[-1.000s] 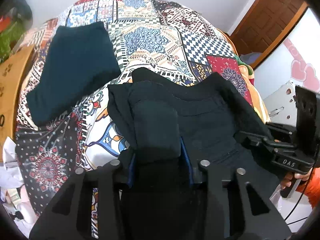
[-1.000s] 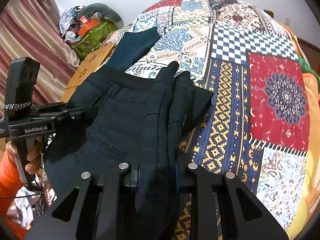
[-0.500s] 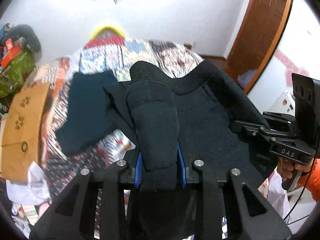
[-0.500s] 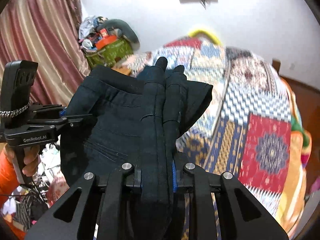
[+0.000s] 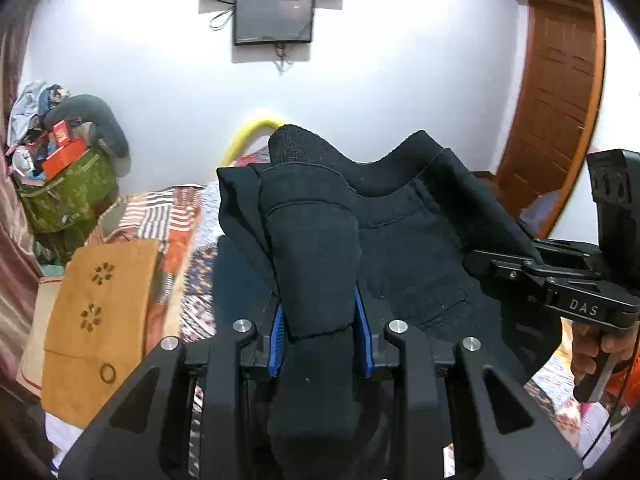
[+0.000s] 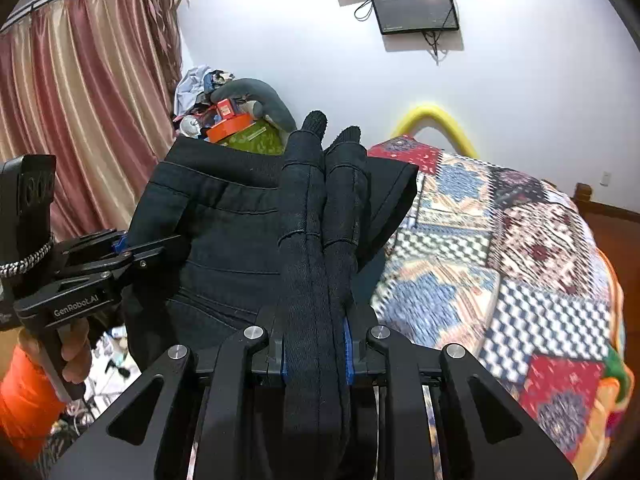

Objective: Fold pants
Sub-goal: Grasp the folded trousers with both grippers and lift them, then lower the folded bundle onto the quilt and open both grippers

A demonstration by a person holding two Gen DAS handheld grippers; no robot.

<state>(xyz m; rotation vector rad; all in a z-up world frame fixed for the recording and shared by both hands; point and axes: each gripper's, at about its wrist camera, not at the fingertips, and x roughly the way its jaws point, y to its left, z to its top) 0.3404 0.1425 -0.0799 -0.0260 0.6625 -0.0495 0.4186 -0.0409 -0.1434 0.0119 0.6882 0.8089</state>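
Black pants, bunched and stretched across the middle of both views, lifted clear of the patchwork bedspread. One thick fold pinched between the blue pads of the left gripper, low centre of the left view, clenched on the cloth. Another doubled fold gripped the same way by the right gripper, low centre of the right view, blue pads pressed against the fabric. Waistband and a back pocket seam spread between the two tools. Right gripper also at the right edge of the left view, handle in a hand; left gripper at the left edge of the right view, held by a hand with an orange sleeve. Beyond: yellow curved bar at the bed's far end, wall screen at the top, striped curtain upper left, green bag heaped with clutter, tan cardboard lower left, wooden door upper right.
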